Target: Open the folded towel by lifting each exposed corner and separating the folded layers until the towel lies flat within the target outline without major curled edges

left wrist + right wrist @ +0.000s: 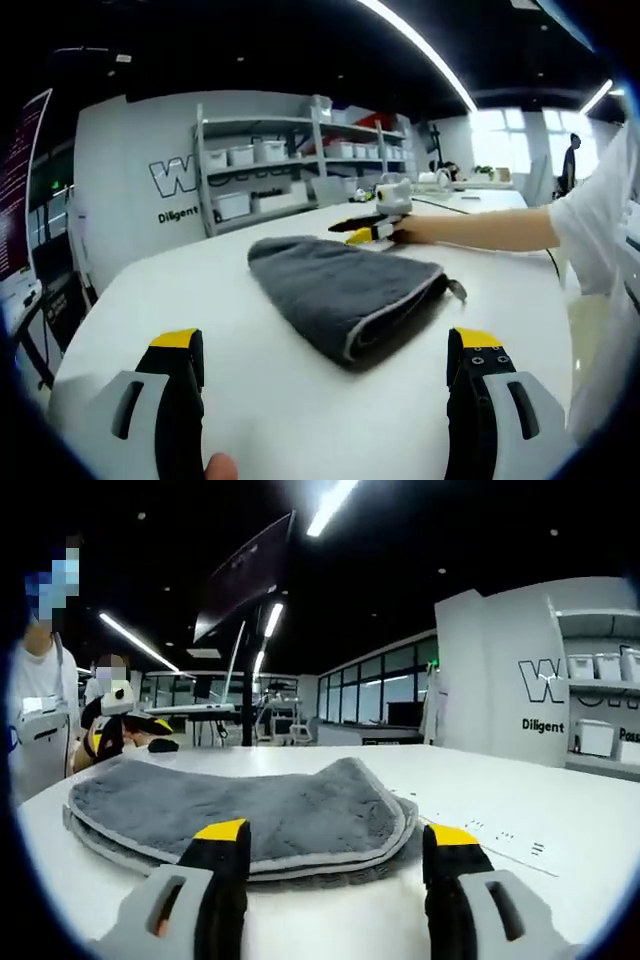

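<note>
A grey towel (340, 290) lies folded in several layers on the white table (150, 300), with a pale hem along its near fold. My left gripper (326, 350) hovers open just short of it, yellow-tipped jaws wide apart and nothing between them. At the towel's far edge the right gripper (368, 232) rests low on the table, held by a person's arm (480, 230). In the right gripper view the towel (240, 810) spreads right in front of my right gripper (337, 838), open, its tips at the stacked hems. The left gripper (120, 730) shows beyond the towel.
Faint printed marks (500, 838) run across the table to the right of the towel. Grey shelves (290, 165) with white bins stand against the back wall. A person (40, 710) stands at the table's far side, and another stands by the windows (570, 160).
</note>
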